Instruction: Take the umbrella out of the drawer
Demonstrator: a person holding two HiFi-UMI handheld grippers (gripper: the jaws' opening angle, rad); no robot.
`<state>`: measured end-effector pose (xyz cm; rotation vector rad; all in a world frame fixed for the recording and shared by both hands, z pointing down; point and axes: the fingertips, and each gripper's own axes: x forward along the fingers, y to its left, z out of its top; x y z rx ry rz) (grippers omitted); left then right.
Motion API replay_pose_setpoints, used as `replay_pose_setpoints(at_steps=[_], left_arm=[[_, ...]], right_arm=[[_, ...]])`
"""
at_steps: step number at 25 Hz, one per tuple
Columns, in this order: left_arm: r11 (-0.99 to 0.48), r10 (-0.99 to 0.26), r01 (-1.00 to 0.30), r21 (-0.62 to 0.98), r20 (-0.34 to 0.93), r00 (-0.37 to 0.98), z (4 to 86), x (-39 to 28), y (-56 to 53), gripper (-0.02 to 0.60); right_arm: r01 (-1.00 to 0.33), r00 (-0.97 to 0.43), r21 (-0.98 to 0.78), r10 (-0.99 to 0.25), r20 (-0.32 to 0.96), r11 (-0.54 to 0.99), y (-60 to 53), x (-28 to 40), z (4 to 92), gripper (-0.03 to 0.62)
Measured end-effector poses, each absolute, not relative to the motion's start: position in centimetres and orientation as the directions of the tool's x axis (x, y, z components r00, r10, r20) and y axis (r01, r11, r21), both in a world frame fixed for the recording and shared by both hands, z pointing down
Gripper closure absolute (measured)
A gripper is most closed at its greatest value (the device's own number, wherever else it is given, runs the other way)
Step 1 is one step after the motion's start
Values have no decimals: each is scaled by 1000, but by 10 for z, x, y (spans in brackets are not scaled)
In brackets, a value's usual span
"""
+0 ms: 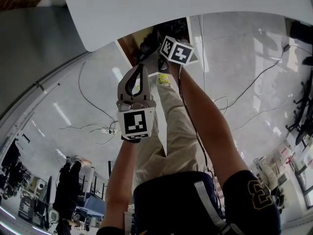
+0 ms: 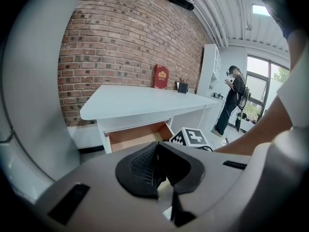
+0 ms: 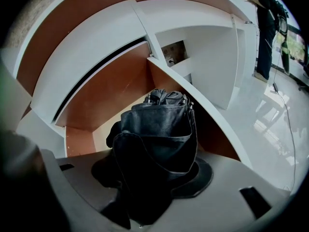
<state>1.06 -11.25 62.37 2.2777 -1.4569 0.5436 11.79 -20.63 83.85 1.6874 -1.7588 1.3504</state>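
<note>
- Umbrella [image 3: 159,129]: black, folded, fabric bunched up. It sits over the inside of the open drawer [image 3: 111,95], far end pointing toward the drawer's back. Can't tell if it touches the drawer floor.
- Right gripper [image 3: 155,168]: fingers clamped on the near end of the umbrella, and the fabric fills the whole gap between them. It is tilted down into the drawer from the front.
- Drawer: pulled out, brown wood inside, white outer sides. The right side wall runs just beside the umbrella. Nothing else to see in the part of the drawer that shows.
- Left gripper [image 2: 155,151]: fingers closed tip to tip, nothing between them. It is held back from the drawer front, clear of it, pointing toward the drawer.
- Right gripper's marker cube [image 2: 193,137]: seen from the left gripper view just right of the drawer's open front.
- Desk [image 2: 140,100]: white, with its top directly above the drawer.
- Brick wall [image 2: 125,42]: behind the desk, past the drawer's back.
- Red book [image 2: 161,76]: upright on the desk top against the wall, above and behind the drawer.
- Small dark holder [image 2: 182,87]: just right of the book, same line above the drawer.
- Person [image 2: 234,100]: standing well right of the drawer, near a window [image 2: 263,81].
- Cables [image 1: 98,106]: loose on the glossy floor in front of the drawer, with a power strip [image 1: 108,130] among them.
</note>
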Motion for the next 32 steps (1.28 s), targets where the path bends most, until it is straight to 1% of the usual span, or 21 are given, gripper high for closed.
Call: replay_pose_setpoints(at_steps=[10,20,32], left_arm=[[-391,-761,-914,111,519,389,625,6,-111,560],[-414,-759,-904,104,509,406,619,12,-112,560],[-433,-756,-895,107,498,425,622,13,-119,560]], right_arm=[[-923,-234,-371,-617,752,-103,-209,119,815,355],[-947,-236,-321,-682,692,1,-205,122,776,360],[-953,-216,-302,-735,643,15,-191,130,743,375]])
